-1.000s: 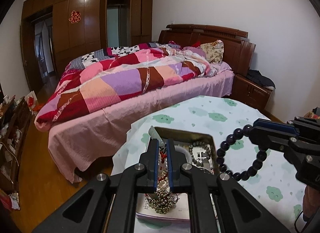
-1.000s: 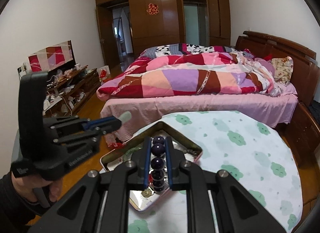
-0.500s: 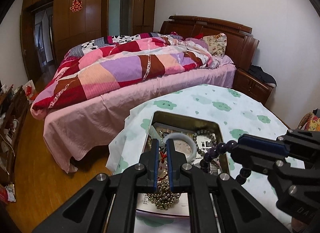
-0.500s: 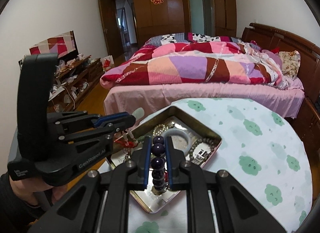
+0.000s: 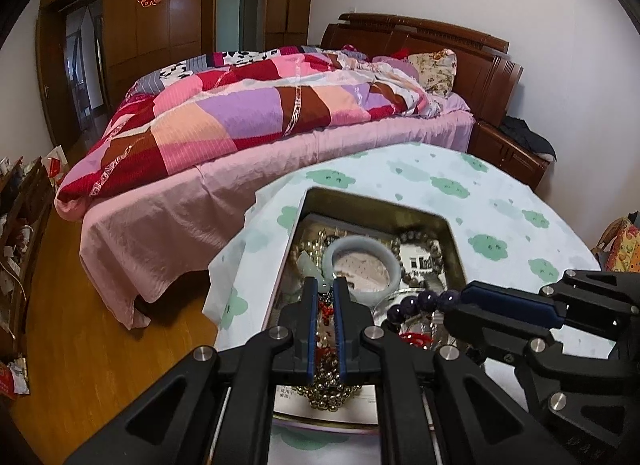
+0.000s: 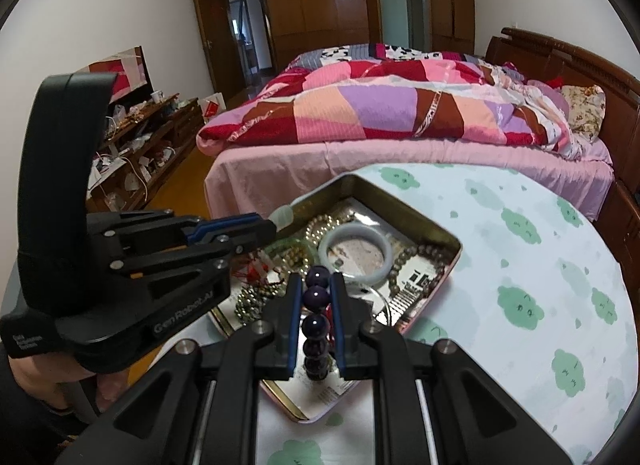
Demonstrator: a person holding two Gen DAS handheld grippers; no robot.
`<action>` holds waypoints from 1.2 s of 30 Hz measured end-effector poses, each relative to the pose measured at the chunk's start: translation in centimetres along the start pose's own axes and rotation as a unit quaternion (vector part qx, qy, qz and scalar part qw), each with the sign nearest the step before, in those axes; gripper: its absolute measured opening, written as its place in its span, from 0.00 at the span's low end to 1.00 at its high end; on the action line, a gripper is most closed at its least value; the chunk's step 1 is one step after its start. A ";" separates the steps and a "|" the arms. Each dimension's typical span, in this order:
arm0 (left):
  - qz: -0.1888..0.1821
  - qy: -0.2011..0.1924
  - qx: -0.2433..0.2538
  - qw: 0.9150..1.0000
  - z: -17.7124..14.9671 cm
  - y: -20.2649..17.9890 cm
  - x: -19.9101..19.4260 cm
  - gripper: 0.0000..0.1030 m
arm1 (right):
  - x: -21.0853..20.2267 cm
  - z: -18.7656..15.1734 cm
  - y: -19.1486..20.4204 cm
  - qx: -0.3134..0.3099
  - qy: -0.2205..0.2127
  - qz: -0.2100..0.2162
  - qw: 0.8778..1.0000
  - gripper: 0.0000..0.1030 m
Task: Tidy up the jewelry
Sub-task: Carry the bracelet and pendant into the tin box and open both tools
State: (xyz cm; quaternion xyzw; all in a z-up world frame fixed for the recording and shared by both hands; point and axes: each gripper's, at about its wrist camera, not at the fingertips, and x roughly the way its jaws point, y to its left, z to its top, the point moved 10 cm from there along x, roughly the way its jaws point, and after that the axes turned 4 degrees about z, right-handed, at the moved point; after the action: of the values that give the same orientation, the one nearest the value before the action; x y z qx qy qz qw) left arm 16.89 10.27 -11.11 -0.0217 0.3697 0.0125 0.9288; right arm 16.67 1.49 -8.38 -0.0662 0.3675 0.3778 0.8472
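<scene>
Rectangular metal tin [image 6: 448,239], jewelry-filled, at 12 o'clock of both grippers. Right gripper [image 6: 314,297] clamps dark purple bead bracelet [image 6: 316,297]; left gripper [image 5: 323,297] pinches pale jade pendant on red-beaded cord [image 5: 324,287].

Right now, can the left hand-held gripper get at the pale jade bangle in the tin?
Probably not yet. The left hand-held gripper is shut on a red-corded pendant necklace, so it has no free jaws. The pale jade bangle lies uncovered in the tin just ahead, so the path looks open once emptied.
</scene>
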 end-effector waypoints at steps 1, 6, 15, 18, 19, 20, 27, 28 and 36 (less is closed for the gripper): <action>0.000 0.003 0.000 1.000 -0.3 0.0 0.2 0.06 | 0.1 -0.2 -0.1 0.002 0.002 -0.001 1.000 0.16; -0.001 0.013 -0.003 1.000 -1.2 -0.2 0.9 0.06 | 0.7 -0.8 -0.8 0.011 0.010 -0.005 1.000 0.16; 0.000 0.024 0.000 1.000 -2.1 -0.7 1.7 0.06 | 1.6 -1.4 -1.8 0.023 0.021 -0.016 0.999 0.16; 0.001 0.026 0.002 1.000 -2.3 -0.8 1.8 0.06 | 1.9 -1.7 -2.0 0.025 0.025 -0.018 0.999 0.16; 0.001 0.027 0.000 1.000 -2.3 -0.7 1.9 0.06 | 2.0 -1.7 -2.0 0.025 0.026 -0.019 0.999 0.16; 0.001 0.027 0.000 1.000 -2.3 -0.7 1.9 0.06 | 2.1 -1.8 -2.1 0.025 0.027 -0.019 0.999 0.16; 0.006 0.027 0.000 1.000 -2.5 -0.4 1.9 0.06 | 2.3 -2.2 -2.1 0.026 0.031 -0.019 0.999 0.16; 0.006 0.029 -0.002 1.000 -2.5 -0.4 1.9 0.06 | 2.4 -2.3 -2.1 0.025 0.032 -0.020 0.999 0.16; 0.011 0.033 -0.002 0.999 -2.9 -0.3 2.0 0.06 | 2.6 -2.6 -2.4 0.027 0.035 -0.022 0.999 0.16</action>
State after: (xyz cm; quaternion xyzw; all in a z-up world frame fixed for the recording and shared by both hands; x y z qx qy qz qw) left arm 16.37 9.80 -14.56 -0.0205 0.4003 0.0225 0.9159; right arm 17.99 0.31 -12.41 -0.0644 0.4056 0.3461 0.8436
